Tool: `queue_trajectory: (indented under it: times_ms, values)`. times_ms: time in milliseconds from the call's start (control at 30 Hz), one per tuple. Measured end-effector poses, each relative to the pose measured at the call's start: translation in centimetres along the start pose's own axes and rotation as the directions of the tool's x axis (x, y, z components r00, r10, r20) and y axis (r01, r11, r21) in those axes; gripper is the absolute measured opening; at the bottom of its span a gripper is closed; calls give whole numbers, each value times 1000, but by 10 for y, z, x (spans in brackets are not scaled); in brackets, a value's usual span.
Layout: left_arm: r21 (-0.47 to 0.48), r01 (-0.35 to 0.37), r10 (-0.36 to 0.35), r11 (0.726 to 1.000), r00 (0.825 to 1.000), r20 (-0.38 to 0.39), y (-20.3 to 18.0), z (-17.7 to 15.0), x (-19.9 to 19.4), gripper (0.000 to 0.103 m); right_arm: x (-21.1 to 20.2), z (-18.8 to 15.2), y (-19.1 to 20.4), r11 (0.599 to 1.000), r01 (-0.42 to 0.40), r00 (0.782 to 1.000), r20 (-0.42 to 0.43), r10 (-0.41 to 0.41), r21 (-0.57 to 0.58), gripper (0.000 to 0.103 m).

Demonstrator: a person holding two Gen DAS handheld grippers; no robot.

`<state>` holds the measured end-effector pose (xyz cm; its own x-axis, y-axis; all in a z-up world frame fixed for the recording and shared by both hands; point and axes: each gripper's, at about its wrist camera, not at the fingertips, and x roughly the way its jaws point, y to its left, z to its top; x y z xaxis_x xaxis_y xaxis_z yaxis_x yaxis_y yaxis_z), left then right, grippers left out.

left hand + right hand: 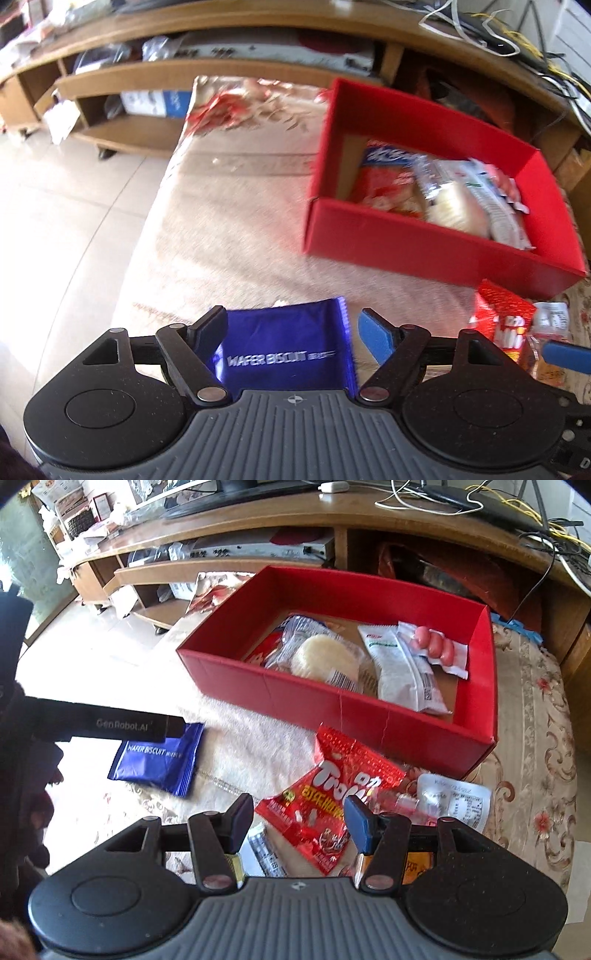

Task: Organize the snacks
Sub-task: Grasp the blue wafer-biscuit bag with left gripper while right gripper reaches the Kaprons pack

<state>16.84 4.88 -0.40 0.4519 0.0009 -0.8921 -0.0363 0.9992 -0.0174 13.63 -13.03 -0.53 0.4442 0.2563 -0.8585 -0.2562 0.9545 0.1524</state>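
1. Left wrist view, gripper: the left gripper [293, 328] points steeply down. Its jaws stand spread, with the blue wafer biscuit packet [286, 352] lying flat between them; the pads do not press on it.
2. Left wrist view, surface: the packet rests on a pale patterned cloth [236, 221] covering the work surface. A red cardboard box [417, 243] stands on the cloth, up and to the right, apart from the packet.
3. Left wrist view, room: pale floor tiles [62, 199] lie to the left. A low wooden TV cabinet [207, 74] with open shelves runs along the back; cables [491, 33] trail on its top at the right. The picture is motion-blurred.
4. Right wrist view, gripper: the right gripper [299, 823] hovers over the red snack bag [332, 797] on the cloth. Its jaws stand partly spread to either side of the bag; no grip on it is visible.
5. Right wrist view, contents: the box holds a round rice cake in clear wrap [325, 657], a white packet [402, 672] and a pack of pink sausages [436, 648].
6. Right wrist view, surroundings: the wafer packet lies at the left, under the other gripper's finger. A clear-and-white packet [454, 801] lies just right of the red bag.
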Motion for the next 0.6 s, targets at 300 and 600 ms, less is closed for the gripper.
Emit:
queue_trajectory:
  times_ms: [300,600]
  values:
    - [-39,-5,2,999,997,-71,7,0,26,90,2,-2,1,1000,-8,1000,-14,8,-3,54]
    - [-5,-7,7,1000,999,-33,4,13,33,91,8,-3,-2,1000,-6,999,-35,6,3,54]
